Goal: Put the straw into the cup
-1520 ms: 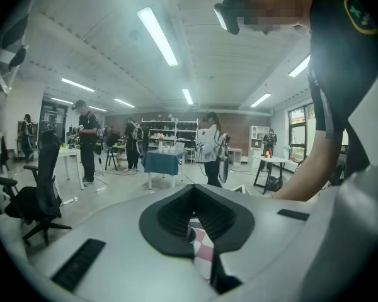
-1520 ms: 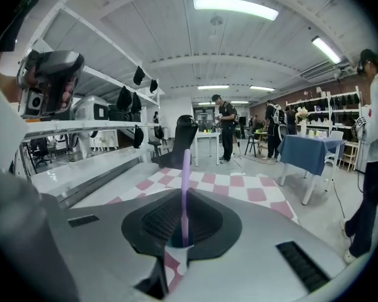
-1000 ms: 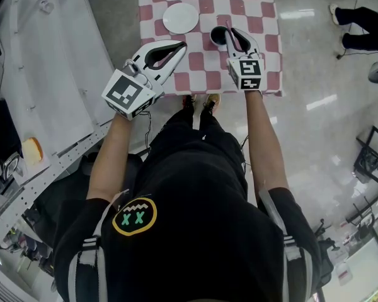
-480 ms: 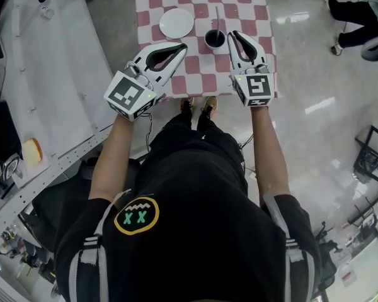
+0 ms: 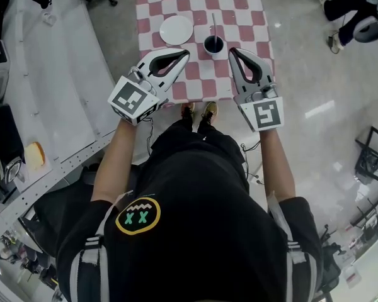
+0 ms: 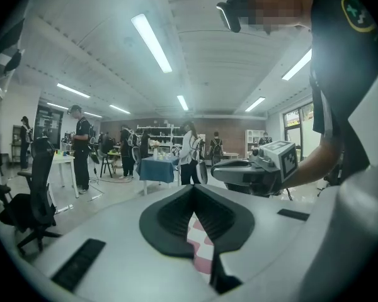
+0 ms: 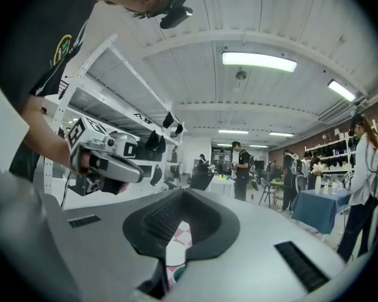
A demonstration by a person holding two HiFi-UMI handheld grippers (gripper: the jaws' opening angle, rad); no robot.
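A dark cup [image 5: 213, 44] stands on the red-and-white checked table [image 5: 239, 11], and a thin straw [image 5: 214, 25] stands upright in it. To its left lies a white plate [image 5: 176, 29]. My right gripper [image 5: 232, 50] hovers over the table's near right corner, a little right of the cup and apart from it, shut and empty. Over the near left edge, below the plate, is my left gripper [image 5: 185, 53], also shut with nothing in it. In each gripper view the jaw tips meet, left gripper [image 6: 192, 187] and right gripper [image 7: 184, 192], with checked cloth [image 6: 198, 241] below.
A long white bench [image 5: 57, 74] runs along the left of the head view. Another person's legs [image 5: 346, 2] show at the top right. Several people, chairs and a blue-clothed table [image 6: 157, 167] fill the room behind.
My right gripper has drawn back from the cup towards me and to the right, leaving the straw in the cup. The left gripper has hardly moved.
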